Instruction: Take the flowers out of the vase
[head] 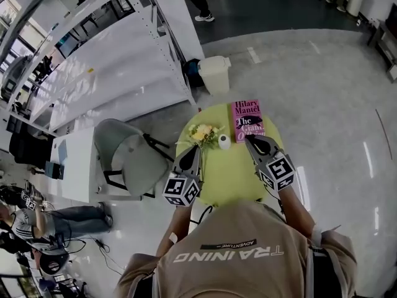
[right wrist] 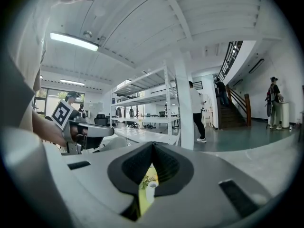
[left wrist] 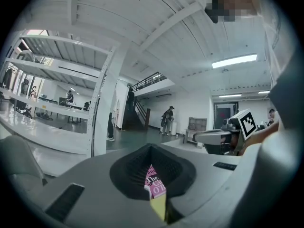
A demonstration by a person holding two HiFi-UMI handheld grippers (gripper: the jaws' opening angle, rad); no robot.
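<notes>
**Round tabletop with vase of flowers, two hand-held grippers: stock as found**

- Flowers (head: 203,132): yellow blooms with green leaves, standing in the vase. None taken out.
- Vase (head: 224,141): small, white, upright on the tabletop, just left of the book in the head view. The blooms lean out to its left.
- Book (head: 247,120): pink cover, lying flat at the far side of the tabletop.
- Tabletop (head: 229,182): round, yellow-green, with the person seated at its near edge.
- Left gripper (head: 196,148): jaws closed together with nothing between them. Its tip is next to the flowers on their near side; whether it touches them cannot be told. Through the slit below its jaws the book and a strip of tabletop show.
- Right gripper (head: 249,139): jaws likewise pressed together and empty. Its tip is over the near end of the book, just right of the vase. The flowers and vase show through its slit.
- Chair (head: 127,157): grey, left of the tabletop.
- Bin (head: 215,73): white, on the floor beyond the tabletop.
- Shelving (head: 111,54): long, white, at the far left.
</notes>
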